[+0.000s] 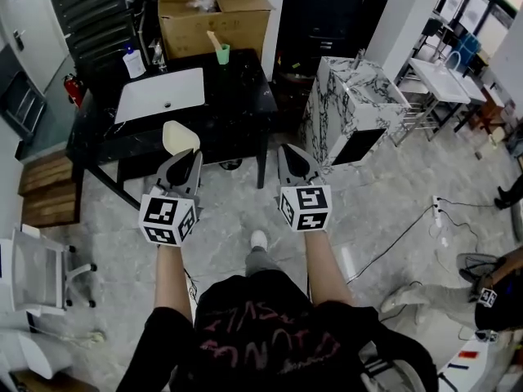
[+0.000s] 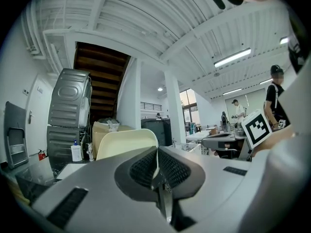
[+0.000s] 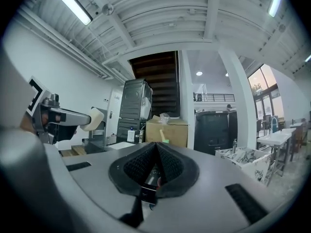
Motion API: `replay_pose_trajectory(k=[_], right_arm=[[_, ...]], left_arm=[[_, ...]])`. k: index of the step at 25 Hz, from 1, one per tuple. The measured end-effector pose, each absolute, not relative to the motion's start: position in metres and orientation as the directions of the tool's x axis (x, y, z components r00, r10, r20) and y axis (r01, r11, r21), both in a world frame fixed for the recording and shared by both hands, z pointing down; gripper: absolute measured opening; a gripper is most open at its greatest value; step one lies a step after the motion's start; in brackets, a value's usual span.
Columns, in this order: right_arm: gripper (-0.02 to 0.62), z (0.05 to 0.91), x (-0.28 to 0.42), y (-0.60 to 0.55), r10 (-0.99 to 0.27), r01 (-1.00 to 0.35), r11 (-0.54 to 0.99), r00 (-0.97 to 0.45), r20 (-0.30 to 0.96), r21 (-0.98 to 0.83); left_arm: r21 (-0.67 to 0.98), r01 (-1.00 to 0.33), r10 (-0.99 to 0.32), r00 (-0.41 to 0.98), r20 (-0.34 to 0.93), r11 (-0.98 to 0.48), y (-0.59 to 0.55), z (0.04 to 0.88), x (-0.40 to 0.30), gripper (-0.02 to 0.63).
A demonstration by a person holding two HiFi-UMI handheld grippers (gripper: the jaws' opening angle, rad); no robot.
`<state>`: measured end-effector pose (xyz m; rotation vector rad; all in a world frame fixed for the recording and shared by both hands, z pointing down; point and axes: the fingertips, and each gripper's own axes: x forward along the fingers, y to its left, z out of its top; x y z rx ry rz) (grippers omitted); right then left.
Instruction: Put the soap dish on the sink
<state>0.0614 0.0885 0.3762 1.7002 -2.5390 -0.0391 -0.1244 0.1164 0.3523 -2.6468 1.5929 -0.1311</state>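
Note:
A cream soap dish [image 1: 180, 136] sticks out forward from my left gripper [image 1: 186, 157], which is shut on its edge. In the left gripper view the soap dish [image 2: 125, 142] stands upright between the dark pads [image 2: 143, 168]. The white sink [image 1: 160, 95] lies in the black table [image 1: 237, 104] just beyond the dish, which hangs in front of the table's near edge. My right gripper [image 1: 292, 155] is level beside the left, shut with nothing in it. The right gripper view shows its pads [image 3: 167, 165] meeting and the soap dish [image 3: 96, 118] at the left.
A soap bottle [image 1: 134, 62] and a green cup [image 1: 222, 53] stand at the back of the table, with a cardboard box [image 1: 214, 11] behind. A marble-patterned cabinet [image 1: 355, 109] stands to the right. A white chair [image 1: 37, 272] is at left, and a cable [image 1: 400, 235] crosses the floor.

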Motion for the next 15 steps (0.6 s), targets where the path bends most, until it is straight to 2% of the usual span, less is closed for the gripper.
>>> replay_pose_trajectory(k=[15], right_arm=[[0.014,0.393,0.040,-0.006,-0.919,-0.918,0.393,-0.390,0.054,0.057]], left_arm=[[-0.105,-0.877,-0.883,0.464,0.071,-0.469,0.024,0.368,-0.136,0.023]])
